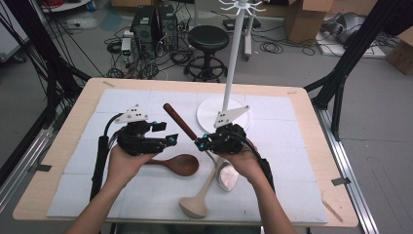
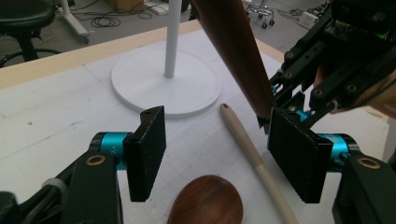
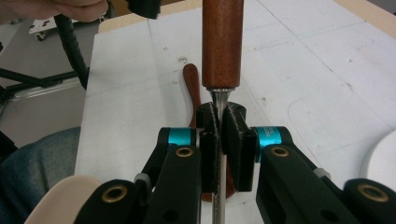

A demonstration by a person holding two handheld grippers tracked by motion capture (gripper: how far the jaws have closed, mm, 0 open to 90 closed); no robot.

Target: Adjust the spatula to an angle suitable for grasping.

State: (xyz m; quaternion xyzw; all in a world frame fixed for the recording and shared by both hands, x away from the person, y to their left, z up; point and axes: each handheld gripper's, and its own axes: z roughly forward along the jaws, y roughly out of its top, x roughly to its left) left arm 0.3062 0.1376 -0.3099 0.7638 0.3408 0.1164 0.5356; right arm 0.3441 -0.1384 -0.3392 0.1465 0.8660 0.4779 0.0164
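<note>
Where white mat (image 1: 122, 105) covers wooden table (image 1: 311, 146) | grey floor (image 1: 380, 122)

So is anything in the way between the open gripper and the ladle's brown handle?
Nothing visible. The left gripper is open, with the handle just beyond its right pad. The right gripper grips the ladle's metal shaft.

white stand (image 1: 224, 113), black stool (image 1: 208, 39), cardboard boxes (image 1: 307, 17).
</note>
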